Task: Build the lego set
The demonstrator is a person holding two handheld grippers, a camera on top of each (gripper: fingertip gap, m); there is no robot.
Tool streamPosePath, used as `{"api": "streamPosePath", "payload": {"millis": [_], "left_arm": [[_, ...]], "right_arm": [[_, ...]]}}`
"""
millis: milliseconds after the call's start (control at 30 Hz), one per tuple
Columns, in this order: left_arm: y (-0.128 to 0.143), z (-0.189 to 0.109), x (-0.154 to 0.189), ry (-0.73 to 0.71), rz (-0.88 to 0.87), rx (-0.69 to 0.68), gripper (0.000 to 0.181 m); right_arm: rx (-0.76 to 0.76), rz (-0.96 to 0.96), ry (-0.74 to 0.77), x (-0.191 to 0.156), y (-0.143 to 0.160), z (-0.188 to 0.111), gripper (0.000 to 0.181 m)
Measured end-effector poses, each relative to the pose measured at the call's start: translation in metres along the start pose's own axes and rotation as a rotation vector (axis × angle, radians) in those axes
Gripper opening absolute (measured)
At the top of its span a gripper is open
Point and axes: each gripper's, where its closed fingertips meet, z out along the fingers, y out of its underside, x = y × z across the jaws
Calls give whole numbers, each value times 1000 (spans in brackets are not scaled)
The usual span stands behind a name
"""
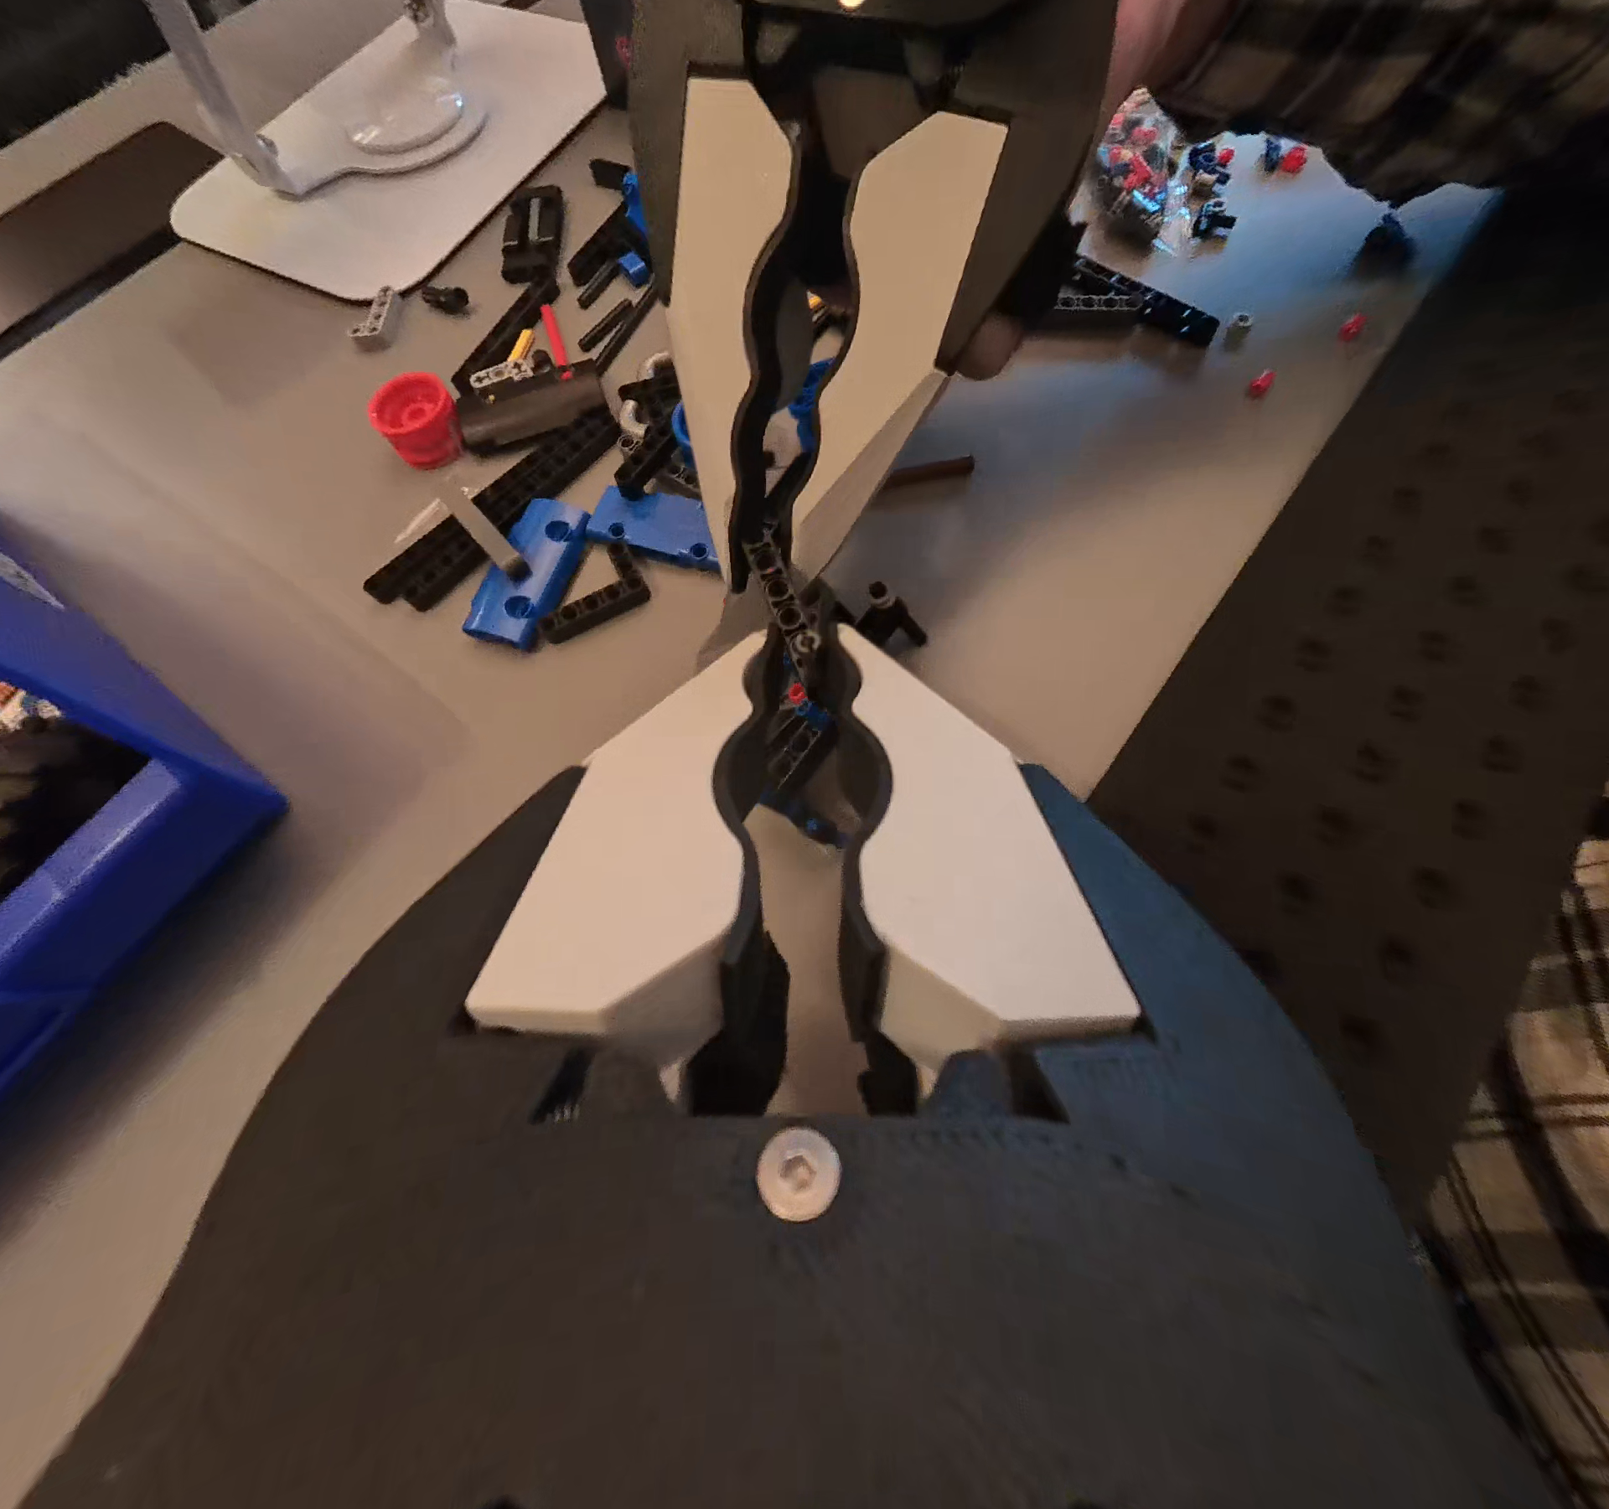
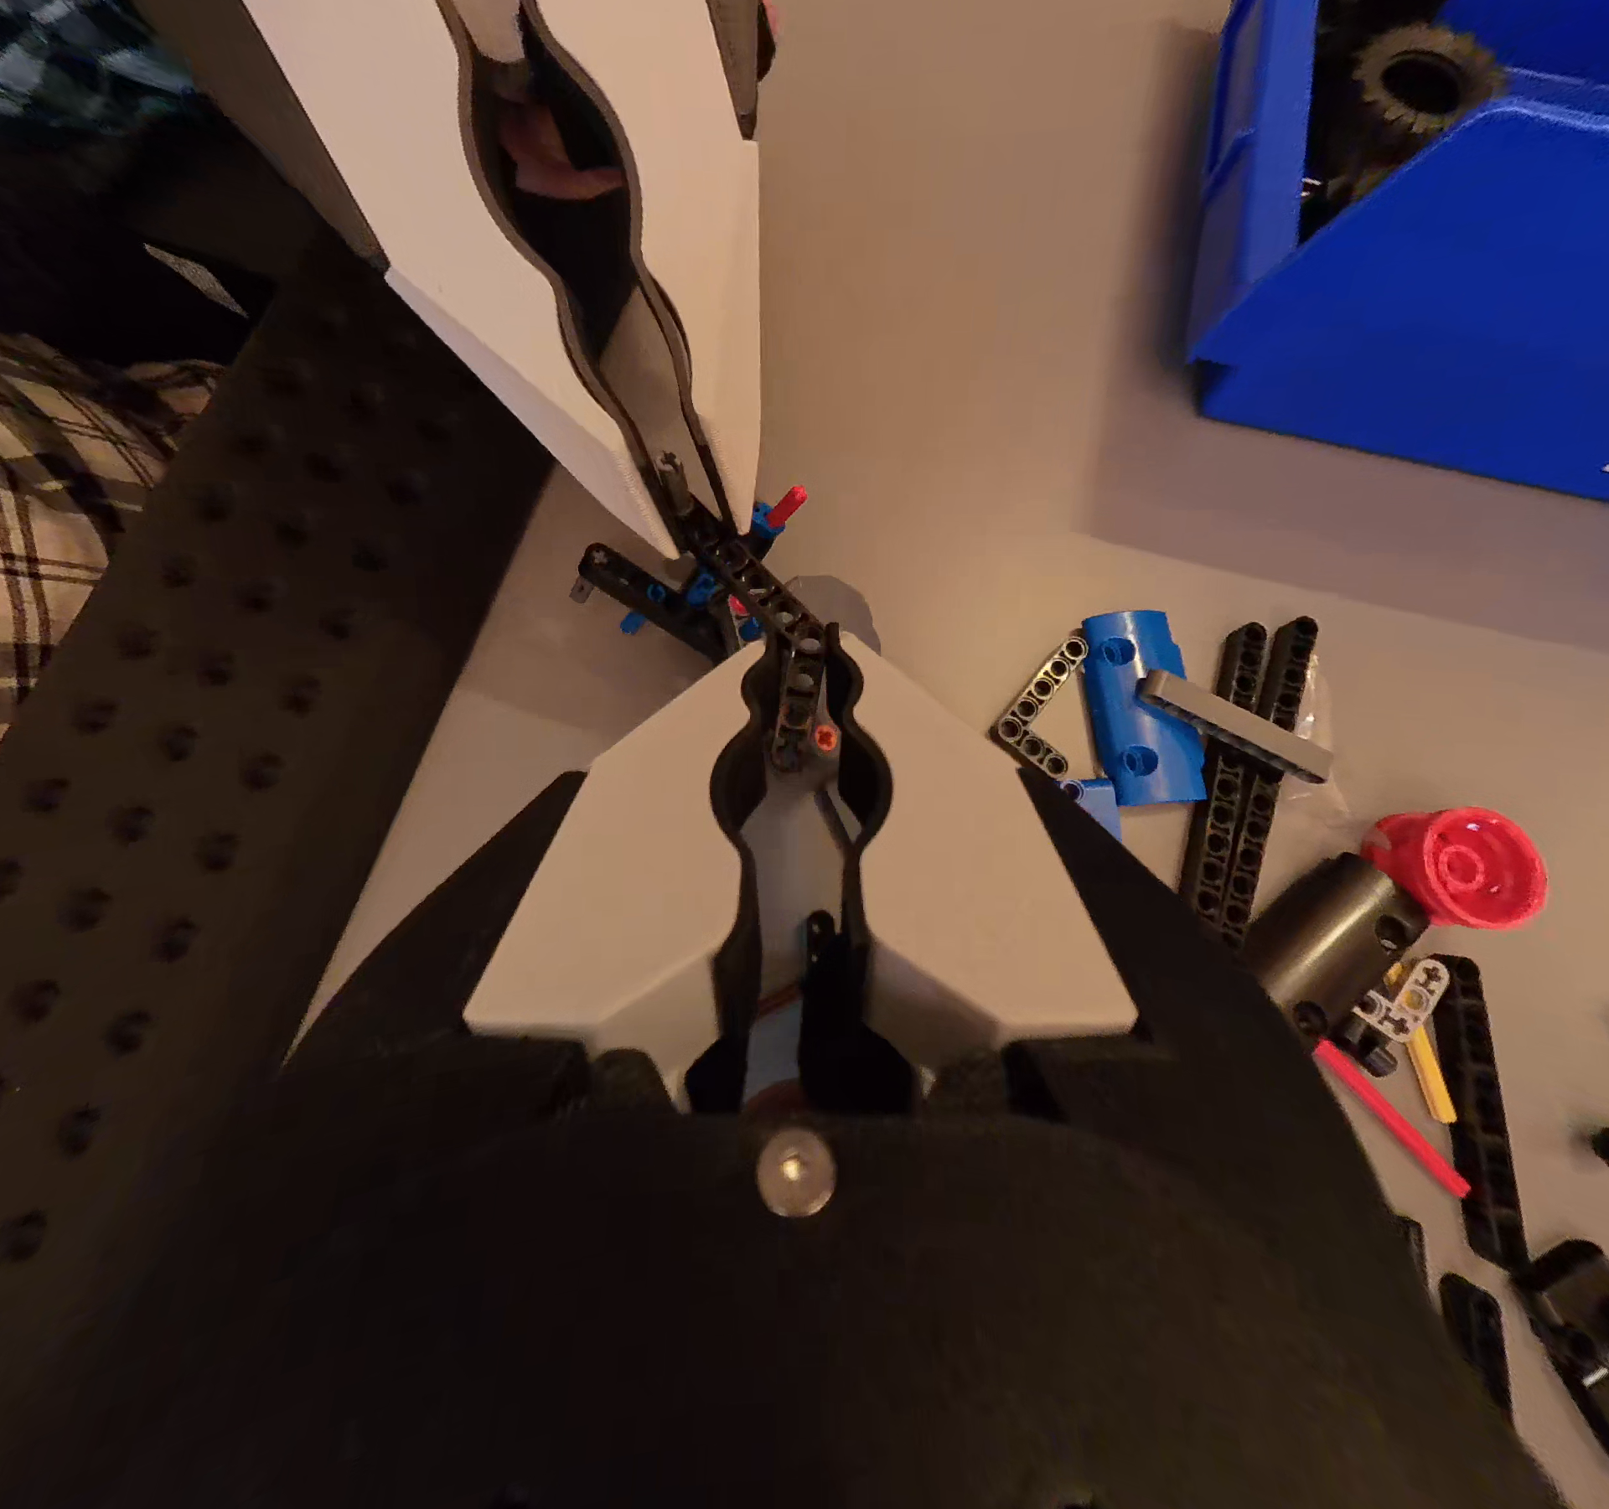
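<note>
A small black Technic beam assembly (image 1: 777, 592) with blue and red pins hangs above the grey table (image 1: 1001, 597), held between both grippers. My left gripper (image 1: 797, 653) is shut on its near end, and more of the assembly shows between the fingers. My right gripper (image 1: 753, 579) comes down from the top of the left wrist view and is shut on the beam's far end. In the right wrist view, my right gripper (image 2: 797, 653) pinches the black beam (image 2: 766, 597). The left gripper (image 2: 705, 527) grips the assembly's other end, where a red pin (image 2: 791, 501) sticks out.
Loose parts lie to the left: red wheel hub (image 1: 414, 420), blue panels (image 1: 522, 575), long black beams (image 1: 522, 492). A blue bin (image 2: 1410, 292) holds black tyres (image 2: 1419, 79). A white stand base (image 1: 392, 161) is at the back. Dark carpet (image 1: 1349, 597) lies beyond the table edge. Less than 4 cm separates the two grippers' tips.
</note>
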Motion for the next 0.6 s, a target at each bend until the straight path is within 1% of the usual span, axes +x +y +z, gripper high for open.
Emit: {"api": "streamPosePath", "payload": {"millis": [67,133,233,433,533,600], "left_arm": [[1,-2,-2,-7,-56,8,5],[0,-5,-1,8,-119,20,5],[-1,-5,4,17,-198,19,5],[17,2,6,-70,-214,-72,5],[16,2,7,-88,-250,-67,5],[16,0,6,-97,-266,-68,5]], "right_arm": [[22,25,-13,-1,-3,0,9],[46,39,-11,0,-8,-3,16],[28,18,-3,0,-5,-4,19],[0,5,-12,0,7,7,17],[27,-12,-18,-1,4,2,16],[74,10,-40,-1,-2,-4,14]]}}
